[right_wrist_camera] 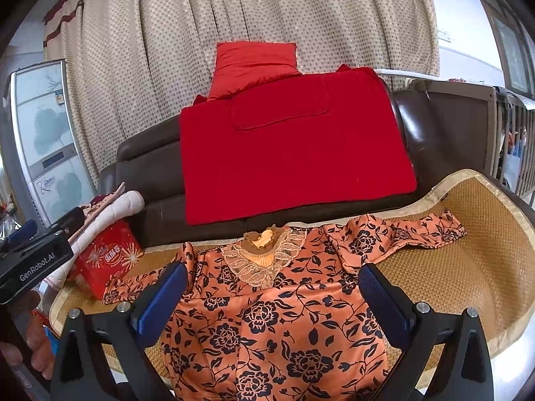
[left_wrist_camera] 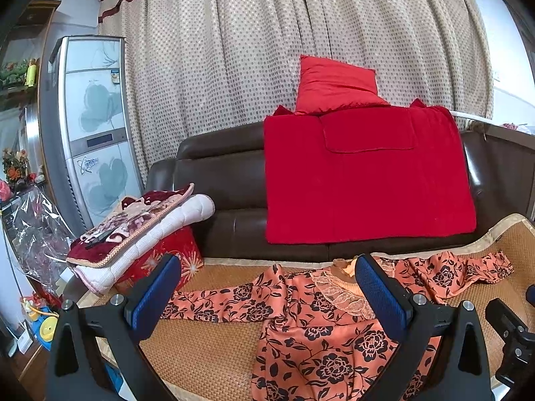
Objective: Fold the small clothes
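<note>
The blouse [right_wrist_camera: 267,317] is orange with black roses and a beige lace collar [right_wrist_camera: 259,267]. It lies on a tan woven mat [right_wrist_camera: 468,267]. Red blanket [right_wrist_camera: 294,153], red pillow [right_wrist_camera: 255,63], dark brown sofa [right_wrist_camera: 147,153], beige dotted curtain [right_wrist_camera: 234,10]. Gripper pads [right_wrist_camera: 384,300] are blue.

Both wrist views face sofa [left_wrist_camera: 227,180], sharing blouse [right_wrist_camera: 274,317].

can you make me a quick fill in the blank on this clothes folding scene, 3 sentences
1. The orange floral top lies spread on a woven ____.
2. A red blanket hangs over the back of the brown ____.
3. The left gripper and right gripper both have their jaws ____.

Missing words: mat; sofa; open
</note>
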The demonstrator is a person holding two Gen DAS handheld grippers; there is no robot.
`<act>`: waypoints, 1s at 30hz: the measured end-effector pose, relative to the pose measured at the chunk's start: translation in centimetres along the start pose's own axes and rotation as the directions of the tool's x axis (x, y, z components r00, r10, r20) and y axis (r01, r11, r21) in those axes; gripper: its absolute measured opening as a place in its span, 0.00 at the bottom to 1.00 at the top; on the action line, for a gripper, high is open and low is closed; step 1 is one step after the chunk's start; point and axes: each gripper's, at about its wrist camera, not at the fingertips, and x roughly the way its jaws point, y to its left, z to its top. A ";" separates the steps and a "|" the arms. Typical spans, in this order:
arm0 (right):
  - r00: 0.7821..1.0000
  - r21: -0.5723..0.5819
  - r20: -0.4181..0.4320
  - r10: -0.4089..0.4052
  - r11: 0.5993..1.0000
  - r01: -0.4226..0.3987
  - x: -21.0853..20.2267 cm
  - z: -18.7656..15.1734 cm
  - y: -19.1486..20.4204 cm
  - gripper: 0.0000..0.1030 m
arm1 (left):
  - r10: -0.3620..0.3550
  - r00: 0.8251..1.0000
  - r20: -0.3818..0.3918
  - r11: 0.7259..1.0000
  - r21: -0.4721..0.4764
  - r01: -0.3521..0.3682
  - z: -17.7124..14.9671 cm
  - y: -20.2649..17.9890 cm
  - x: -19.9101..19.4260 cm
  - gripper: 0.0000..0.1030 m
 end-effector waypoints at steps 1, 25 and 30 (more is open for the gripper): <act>1.000 0.002 -0.002 0.001 1.000 -0.001 0.0 0.0 0.0 1.00 | 0.000 1.000 0.000 1.000 0.001 0.000 0.0 0.0 0.0 1.00; 1.000 0.003 -0.001 0.006 1.000 -0.006 1.6 1.3 0.7 1.00 | -0.011 1.000 -0.023 1.000 0.018 0.011 0.3 -0.8 1.4 1.00; 1.000 0.003 -0.003 0.008 1.000 -0.008 2.4 1.4 0.8 1.00 | -0.006 1.000 -0.029 1.000 0.020 0.006 0.3 -0.9 2.1 1.00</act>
